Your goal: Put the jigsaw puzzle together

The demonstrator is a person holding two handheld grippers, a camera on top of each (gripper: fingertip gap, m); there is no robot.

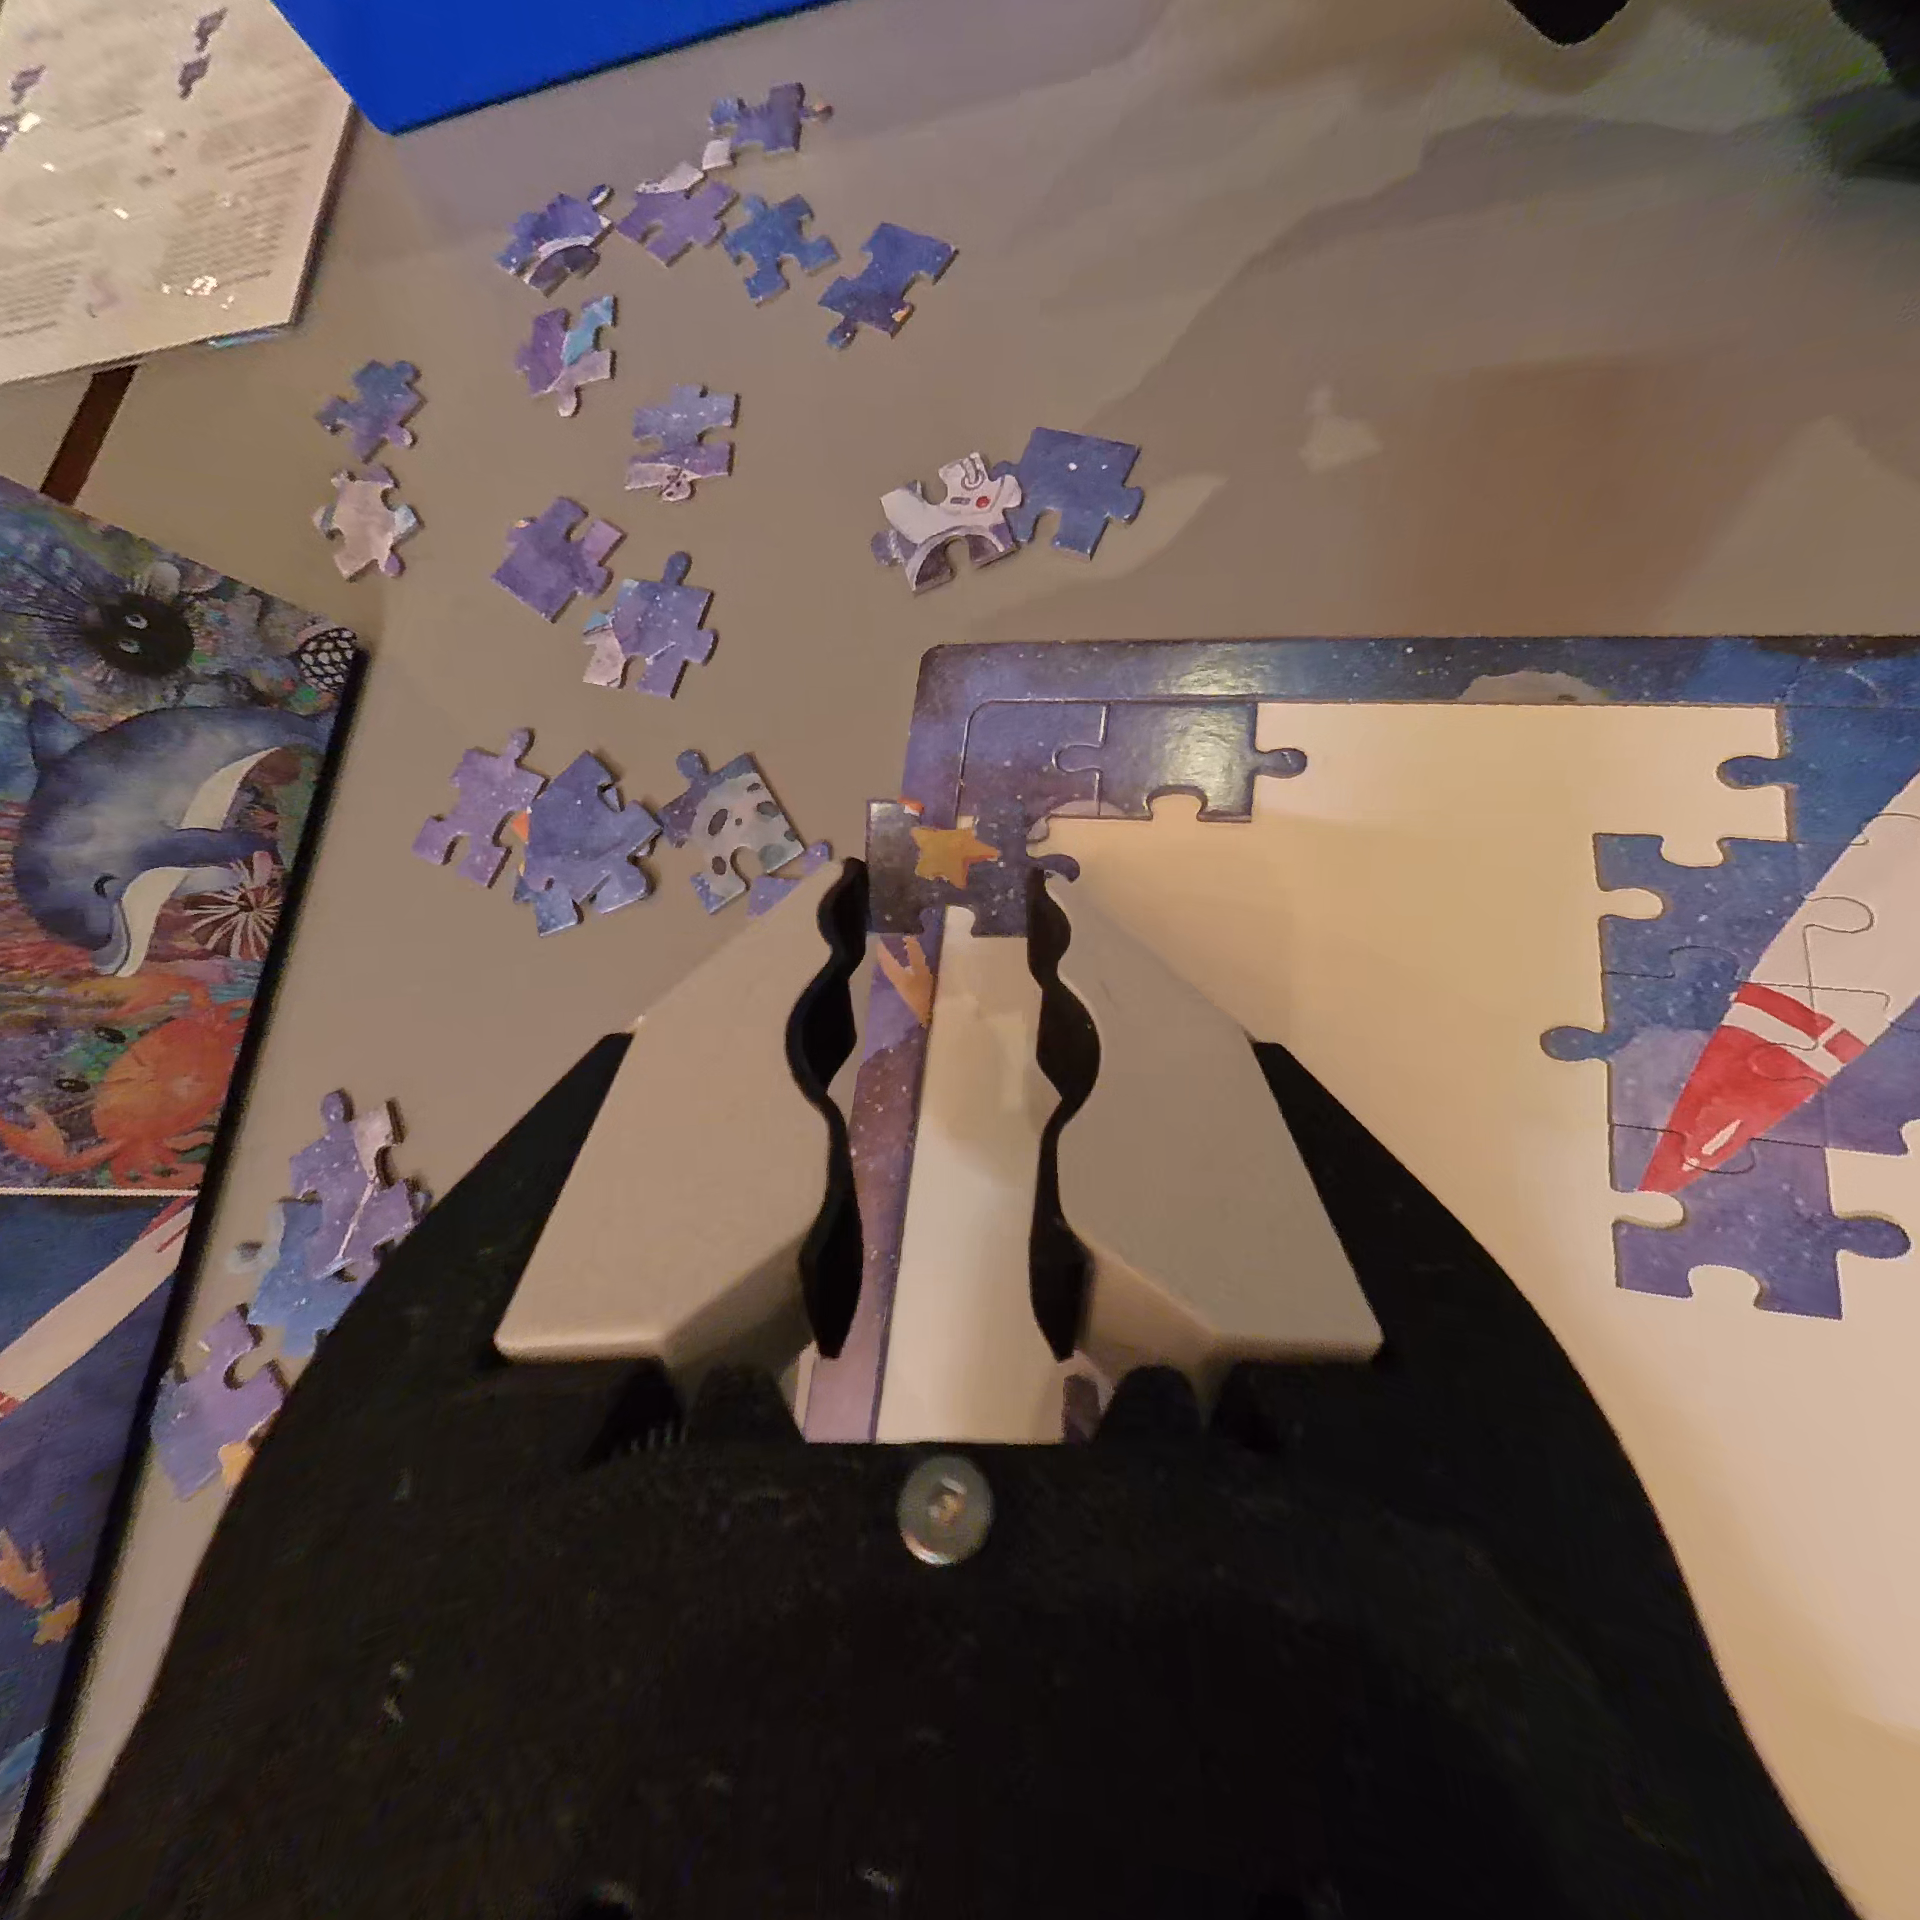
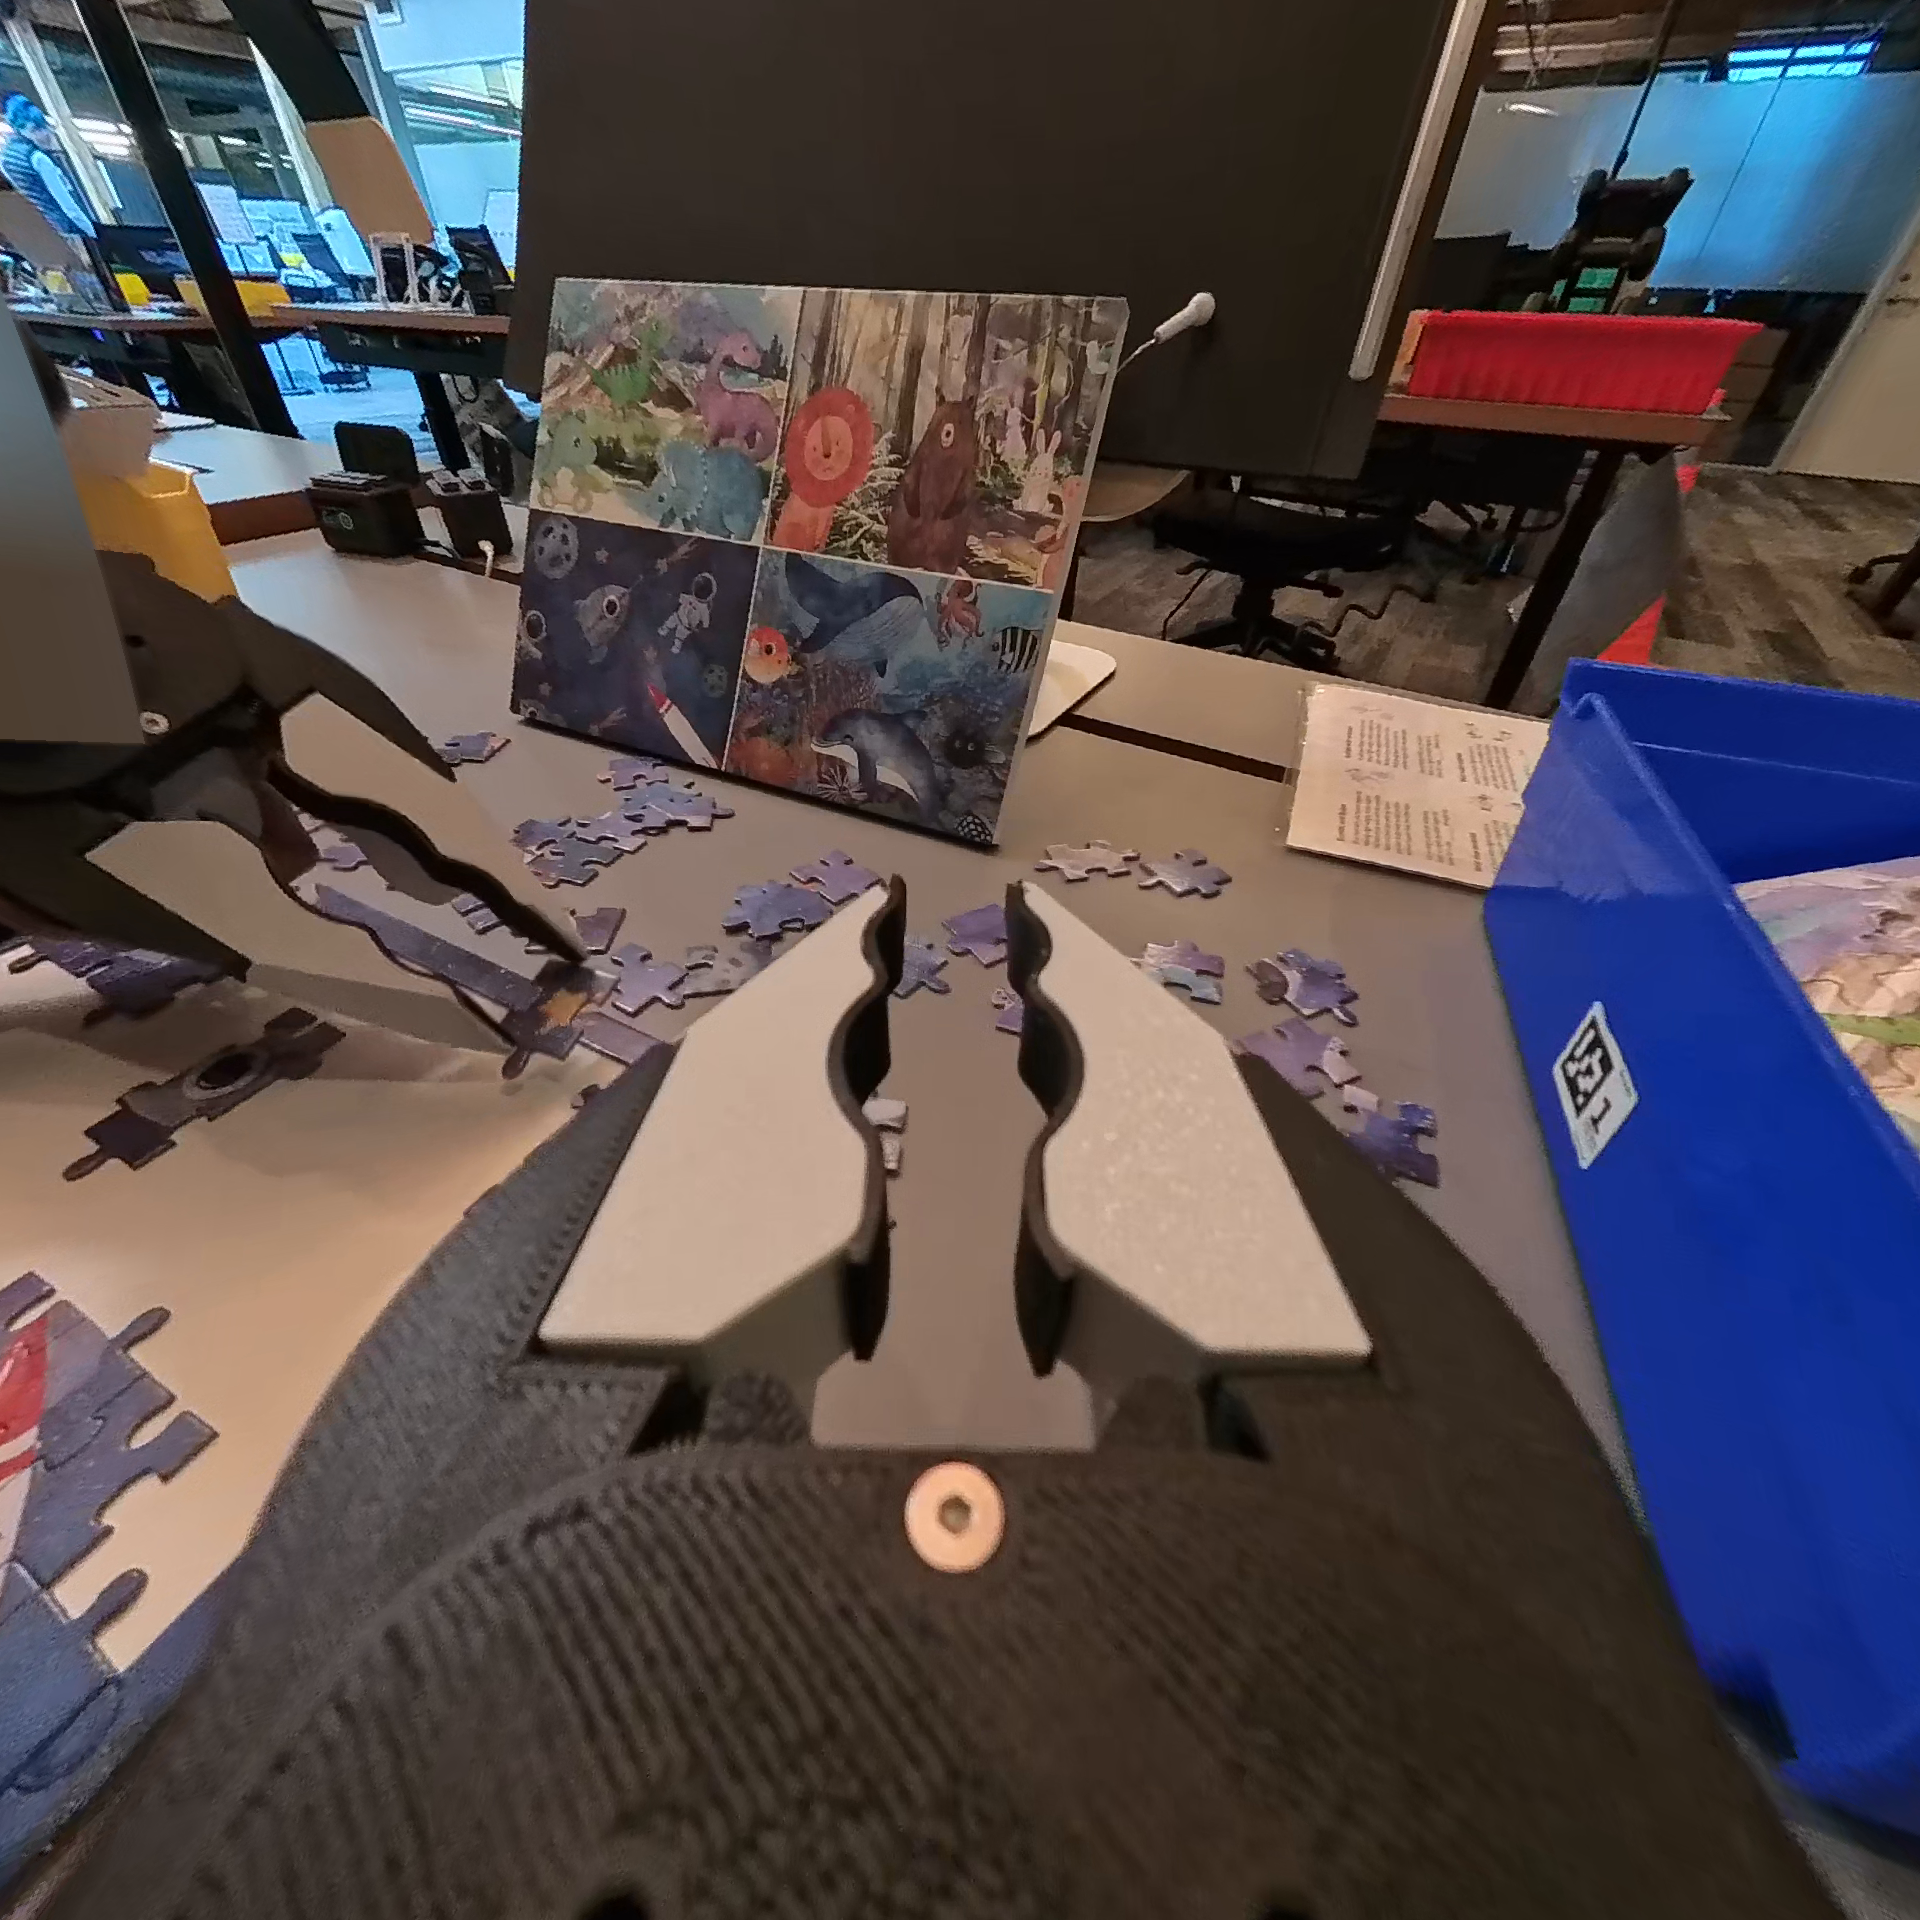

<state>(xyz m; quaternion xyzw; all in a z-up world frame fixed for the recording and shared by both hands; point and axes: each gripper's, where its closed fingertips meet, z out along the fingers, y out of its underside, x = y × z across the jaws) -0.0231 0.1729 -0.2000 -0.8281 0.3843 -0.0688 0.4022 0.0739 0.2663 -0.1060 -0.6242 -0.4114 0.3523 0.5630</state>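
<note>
The left gripper (image 1: 951,883) has its fingers closed on a dark blue puzzle piece (image 1: 940,868) bearing a yellow star, held at the fingertips over the corner of the puzzle tray (image 1: 1091,670). The piece's lower edge is hidden between the fingers. The right gripper (image 2: 954,914) is slightly open and bare, above loose purple pieces (image 2: 779,899) on the worktop (image 2: 1195,821).
</note>
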